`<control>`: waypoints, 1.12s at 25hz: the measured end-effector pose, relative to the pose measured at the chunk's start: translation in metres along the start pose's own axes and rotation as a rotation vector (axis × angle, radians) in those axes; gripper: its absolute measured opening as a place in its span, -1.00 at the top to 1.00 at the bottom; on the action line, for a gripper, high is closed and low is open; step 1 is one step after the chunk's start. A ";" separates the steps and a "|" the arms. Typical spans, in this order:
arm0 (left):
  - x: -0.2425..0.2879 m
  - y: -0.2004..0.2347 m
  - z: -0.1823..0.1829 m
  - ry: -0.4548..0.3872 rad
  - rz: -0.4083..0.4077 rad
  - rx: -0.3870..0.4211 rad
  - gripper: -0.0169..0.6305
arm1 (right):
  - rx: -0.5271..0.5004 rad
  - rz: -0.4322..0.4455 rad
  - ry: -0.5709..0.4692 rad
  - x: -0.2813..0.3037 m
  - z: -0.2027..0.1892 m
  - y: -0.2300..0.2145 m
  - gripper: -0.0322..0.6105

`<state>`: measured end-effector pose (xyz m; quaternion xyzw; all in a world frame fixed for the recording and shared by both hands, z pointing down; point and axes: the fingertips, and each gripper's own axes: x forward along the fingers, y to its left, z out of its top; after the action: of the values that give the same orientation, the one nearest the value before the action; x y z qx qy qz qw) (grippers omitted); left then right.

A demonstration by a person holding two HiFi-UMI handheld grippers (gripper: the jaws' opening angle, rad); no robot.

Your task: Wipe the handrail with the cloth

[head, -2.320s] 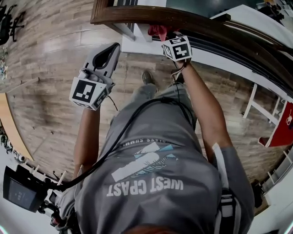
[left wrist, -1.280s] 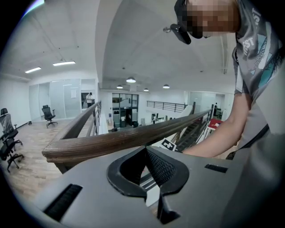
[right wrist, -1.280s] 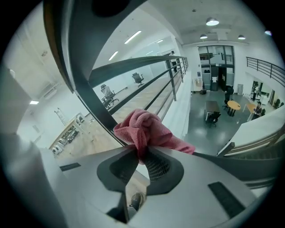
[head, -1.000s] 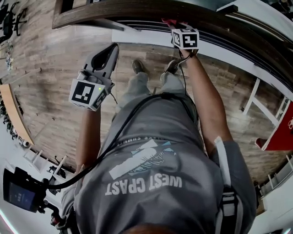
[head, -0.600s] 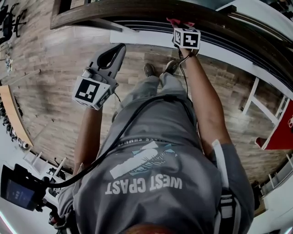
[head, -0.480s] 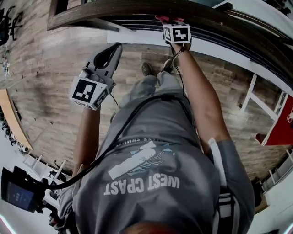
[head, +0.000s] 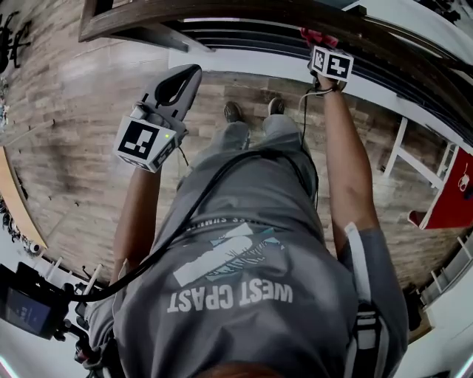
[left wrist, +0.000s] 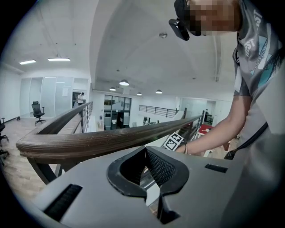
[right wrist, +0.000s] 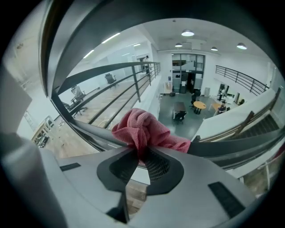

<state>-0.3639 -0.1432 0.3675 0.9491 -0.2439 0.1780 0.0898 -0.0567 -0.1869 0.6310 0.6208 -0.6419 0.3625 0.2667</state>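
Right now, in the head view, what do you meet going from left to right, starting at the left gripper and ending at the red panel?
left gripper → person's left shoe → person's right shoe → red cloth clamped in the right gripper → red panel

**Bright, Even Light, Heavy Fisheye Warp**

Ceiling lights (right wrist: 187,33) flood the scene evenly; shadows stay soft. Wide-angle distortion bows the handrail (head: 222,10) into an arc, and both gripper views fade to black at the corners.
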 end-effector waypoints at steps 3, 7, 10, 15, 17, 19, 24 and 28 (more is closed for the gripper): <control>0.004 -0.015 0.008 0.000 0.003 0.001 0.93 | 0.027 -0.028 0.022 -0.016 -0.006 -0.034 0.77; 0.025 -0.026 0.014 0.029 0.033 -0.004 0.93 | 0.013 0.123 -0.016 -0.005 0.008 0.010 0.77; 0.062 -0.063 0.022 0.043 0.016 0.003 0.93 | -0.033 0.139 0.006 -0.010 0.003 -0.010 0.77; 0.105 -0.114 0.040 0.053 0.029 0.002 0.93 | -0.026 0.156 -0.023 -0.038 -0.013 -0.089 0.77; 0.113 -0.128 0.046 0.062 0.049 0.009 0.93 | 0.009 0.117 -0.031 -0.048 -0.030 -0.131 0.77; 0.127 -0.139 0.048 0.053 0.068 0.012 0.93 | 0.027 0.090 -0.043 -0.046 -0.040 -0.173 0.77; 0.150 -0.166 0.045 -0.027 0.100 -0.060 0.93 | -0.059 0.008 -0.013 -0.058 -0.023 -0.212 0.77; 0.137 -0.161 0.048 -0.027 0.108 -0.062 0.93 | -0.060 0.079 -0.009 -0.050 -0.011 -0.155 0.77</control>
<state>-0.1582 -0.0751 0.3624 0.9336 -0.3014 0.1621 0.1064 0.0995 -0.1432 0.6188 0.5883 -0.6776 0.3508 0.2677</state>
